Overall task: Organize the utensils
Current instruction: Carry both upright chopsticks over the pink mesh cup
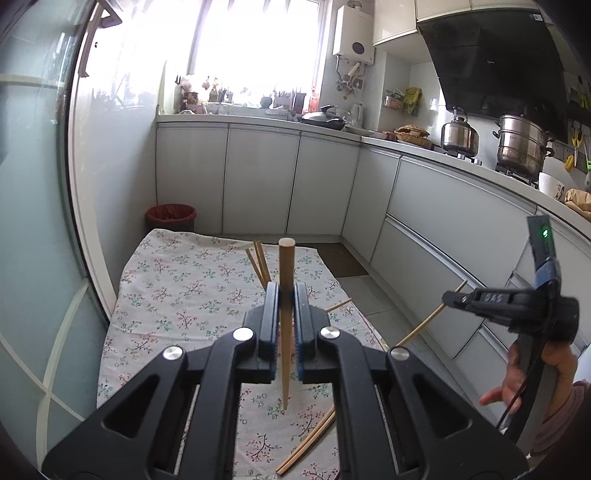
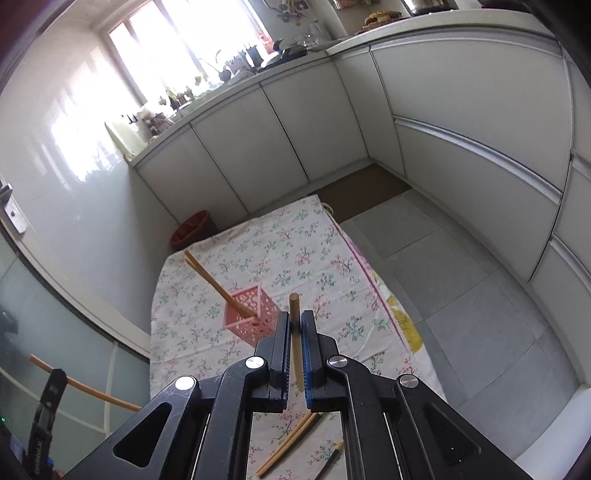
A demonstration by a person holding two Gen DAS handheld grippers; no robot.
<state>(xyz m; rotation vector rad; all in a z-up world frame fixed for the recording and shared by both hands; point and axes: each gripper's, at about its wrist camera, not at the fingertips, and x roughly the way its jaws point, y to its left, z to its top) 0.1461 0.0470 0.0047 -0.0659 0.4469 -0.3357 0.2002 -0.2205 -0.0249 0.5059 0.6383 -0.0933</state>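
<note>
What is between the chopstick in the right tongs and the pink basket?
Nothing visible. The right tongs hold a chopstick above bare floral cloth; the pink basket sits just left, already holding two leaning chopsticks.

A home kitchen. White cabinets (image 1: 258, 177) run in an L under a pale countertop (image 1: 424, 149). A steel kettle (image 1: 459, 134) and a stacked steamer pot (image 1: 522, 144) sit on a gas stove beneath a black range hood (image 1: 491, 59). A water heater (image 1: 352, 33) hangs beside a bright window (image 1: 255, 44). A red bin (image 1: 170, 217) stands on the tiled floor (image 2: 461, 280).
</note>
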